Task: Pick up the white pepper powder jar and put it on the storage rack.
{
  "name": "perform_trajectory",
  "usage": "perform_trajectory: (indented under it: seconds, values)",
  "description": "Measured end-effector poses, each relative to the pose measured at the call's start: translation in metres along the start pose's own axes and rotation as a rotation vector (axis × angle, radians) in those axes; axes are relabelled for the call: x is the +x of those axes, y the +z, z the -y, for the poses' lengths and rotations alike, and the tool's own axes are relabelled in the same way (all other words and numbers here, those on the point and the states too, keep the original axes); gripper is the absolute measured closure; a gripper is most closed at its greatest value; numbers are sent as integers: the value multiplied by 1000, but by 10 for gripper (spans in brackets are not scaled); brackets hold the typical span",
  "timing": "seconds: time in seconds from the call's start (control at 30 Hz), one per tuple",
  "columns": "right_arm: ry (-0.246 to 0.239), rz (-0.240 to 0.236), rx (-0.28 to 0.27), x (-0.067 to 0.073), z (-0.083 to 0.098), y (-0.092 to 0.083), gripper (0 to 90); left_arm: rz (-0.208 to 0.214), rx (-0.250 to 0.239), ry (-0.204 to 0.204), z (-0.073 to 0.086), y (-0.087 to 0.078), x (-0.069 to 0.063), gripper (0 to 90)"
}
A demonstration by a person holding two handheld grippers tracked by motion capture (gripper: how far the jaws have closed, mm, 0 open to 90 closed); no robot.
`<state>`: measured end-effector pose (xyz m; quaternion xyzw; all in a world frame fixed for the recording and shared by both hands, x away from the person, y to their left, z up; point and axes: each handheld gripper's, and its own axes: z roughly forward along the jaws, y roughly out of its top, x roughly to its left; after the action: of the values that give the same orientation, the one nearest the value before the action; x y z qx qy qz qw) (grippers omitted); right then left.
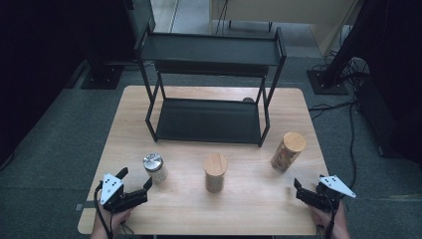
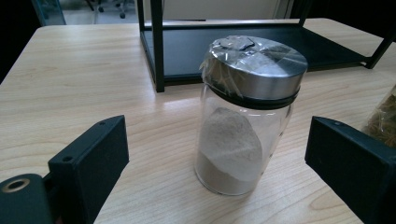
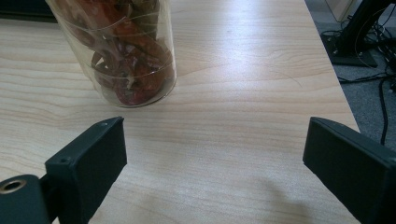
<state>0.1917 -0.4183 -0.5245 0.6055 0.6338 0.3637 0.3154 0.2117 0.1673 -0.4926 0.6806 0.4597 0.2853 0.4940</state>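
Note:
Three jars stand on the wooden table (image 1: 124, 129). A glass jar with a metal lid (image 1: 155, 168) holds pale powder. It stands upright just ahead of my left gripper (image 1: 135, 178), whose jaws are open either side of the metal-lid jar (image 2: 245, 126) without touching it. A jar with a wooden lid (image 1: 215, 172) stands at the front centre. A second wooden-lid jar (image 1: 287, 151) stands at the right. My right gripper (image 1: 308, 185) is open near the front right edge. That jar (image 3: 126, 56), holding reddish dried pieces, is ahead and to the left of its jaws.
A black two-tier metal rack (image 1: 209, 119) stands at the back of the table, both shelves bare. The rack's post (image 2: 158, 46) rises behind the metal-lid jar. The table's right edge (image 3: 336, 74) is close to my right gripper, with cables on the floor beyond.

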Motion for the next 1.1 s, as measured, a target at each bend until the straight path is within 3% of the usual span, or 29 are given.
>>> perform_trajectory:
  seconds: [0.4,0.8,1.1]
  values:
    - [-3,-1,1,0,0,0,60,9,6,21,1,5,-12,65]
    - [-6,-8,3,0,0,0,60,17,21,15,0,16,-24,91]
    - [-14,-17,2,1,0,0,60,-19,29,16,-1,23,-26,90]
